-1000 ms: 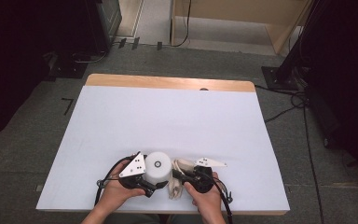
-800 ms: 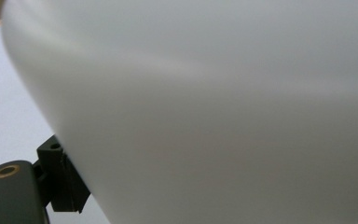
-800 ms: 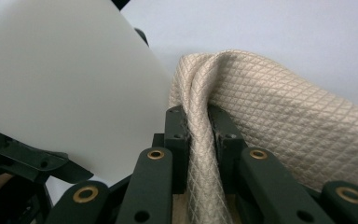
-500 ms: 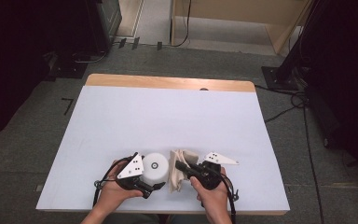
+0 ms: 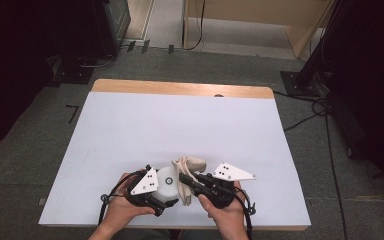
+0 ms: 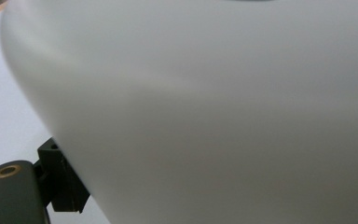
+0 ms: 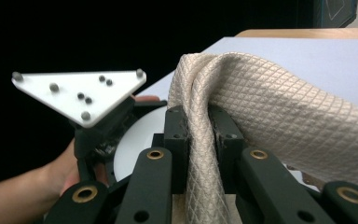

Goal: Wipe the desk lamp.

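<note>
Beige quilted cloth (image 7: 279, 107): you have it pinched in your right gripper (image 7: 204, 122), jaws pressed together on a fold, the rest draping over the top and off to one side, presumably so you can lift it clear. White rounded container (image 5: 167, 181): it stands at the near edge of the white table (image 5: 130, 130), touching the cloth. Your left gripper (image 5: 161, 202) steadies it, one jaw against its wall; whether the jaws clamp it cannot be told.
</note>
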Action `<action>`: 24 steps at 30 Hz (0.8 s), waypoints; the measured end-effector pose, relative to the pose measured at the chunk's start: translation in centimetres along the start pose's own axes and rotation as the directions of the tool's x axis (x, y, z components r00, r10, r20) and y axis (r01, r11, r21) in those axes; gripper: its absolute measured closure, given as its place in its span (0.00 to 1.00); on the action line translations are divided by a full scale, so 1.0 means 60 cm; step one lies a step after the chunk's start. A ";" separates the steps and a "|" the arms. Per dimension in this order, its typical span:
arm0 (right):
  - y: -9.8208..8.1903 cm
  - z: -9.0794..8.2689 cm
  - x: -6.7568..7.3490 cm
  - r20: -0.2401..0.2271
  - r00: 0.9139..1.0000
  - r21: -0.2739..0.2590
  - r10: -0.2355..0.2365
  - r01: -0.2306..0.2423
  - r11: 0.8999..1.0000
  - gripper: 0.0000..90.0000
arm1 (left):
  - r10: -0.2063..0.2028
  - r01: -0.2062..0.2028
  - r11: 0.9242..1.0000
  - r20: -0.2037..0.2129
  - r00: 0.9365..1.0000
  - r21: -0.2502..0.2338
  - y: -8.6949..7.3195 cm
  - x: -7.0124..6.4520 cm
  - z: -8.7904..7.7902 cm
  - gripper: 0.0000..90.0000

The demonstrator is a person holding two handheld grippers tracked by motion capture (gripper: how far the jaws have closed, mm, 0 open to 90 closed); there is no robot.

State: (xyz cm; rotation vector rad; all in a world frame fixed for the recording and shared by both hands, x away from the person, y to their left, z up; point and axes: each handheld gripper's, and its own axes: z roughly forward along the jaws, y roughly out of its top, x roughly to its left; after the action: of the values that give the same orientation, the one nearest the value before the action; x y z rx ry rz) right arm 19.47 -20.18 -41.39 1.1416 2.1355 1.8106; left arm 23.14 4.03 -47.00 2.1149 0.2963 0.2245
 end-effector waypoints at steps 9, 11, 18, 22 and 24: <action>0.000 -0.001 -0.005 0.014 1.000 0.011 0.005 -0.006 1.000 0.88 | -0.007 0.006 1.000 -0.020 1.000 -0.019 0.006 0.009 -0.021 0.09; -0.003 0.001 -0.010 0.019 1.000 0.021 0.013 -0.014 1.000 0.88 | -0.009 0.008 1.000 -0.020 1.000 -0.018 0.004 0.010 -0.020 0.09; -0.012 0.003 -0.026 0.054 0.998 0.053 0.021 -0.024 0.998 0.88 | -0.017 0.017 1.000 -0.020 1.000 -0.013 0.002 0.015 -0.019 0.09; -0.020 0.009 -0.034 0.086 0.996 0.084 0.024 -0.031 0.996 0.89 | -0.035 0.035 0.999 -0.013 0.999 -0.010 -0.002 0.017 -0.016 0.09; -0.023 0.012 -0.038 0.114 0.993 0.118 0.009 -0.022 0.993 0.89 | -0.057 0.059 0.996 0.025 0.998 -0.064 0.000 0.019 -0.021 0.09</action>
State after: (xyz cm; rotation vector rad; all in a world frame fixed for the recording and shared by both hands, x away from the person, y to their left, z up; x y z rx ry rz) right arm 20.85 -20.98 -43.67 1.2583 2.2002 1.6017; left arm 23.88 5.41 -46.28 2.0403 0.3325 0.1735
